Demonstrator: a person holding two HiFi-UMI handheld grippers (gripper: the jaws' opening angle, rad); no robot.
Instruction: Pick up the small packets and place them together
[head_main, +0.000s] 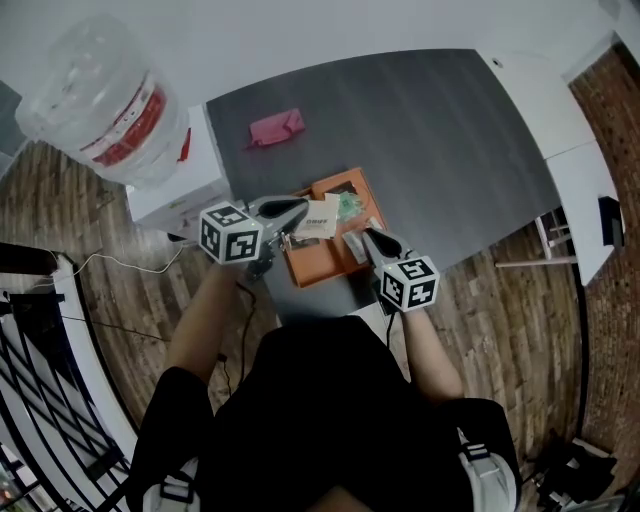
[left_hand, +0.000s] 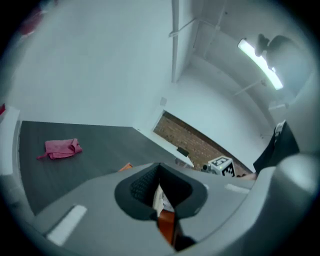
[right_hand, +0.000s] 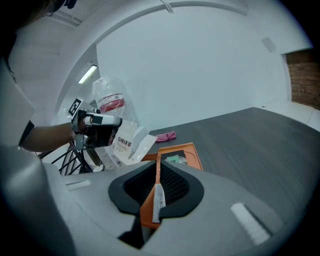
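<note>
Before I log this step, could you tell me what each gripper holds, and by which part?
The left gripper pinches a printed packet by its edge; the right gripper pinches a narrow white packet, the exact spot unclear.

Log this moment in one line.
left hand-held gripper: shut on printed packet | right hand-held gripper: shut on slim packet | above orange tray

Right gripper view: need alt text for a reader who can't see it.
The right gripper is shut on a thin white packet, seen edge-on, with an orange tray just beyond it on a dark grey table. At upper left, the left gripper holds a printed white packet. A pink cloth lies further back.
</note>
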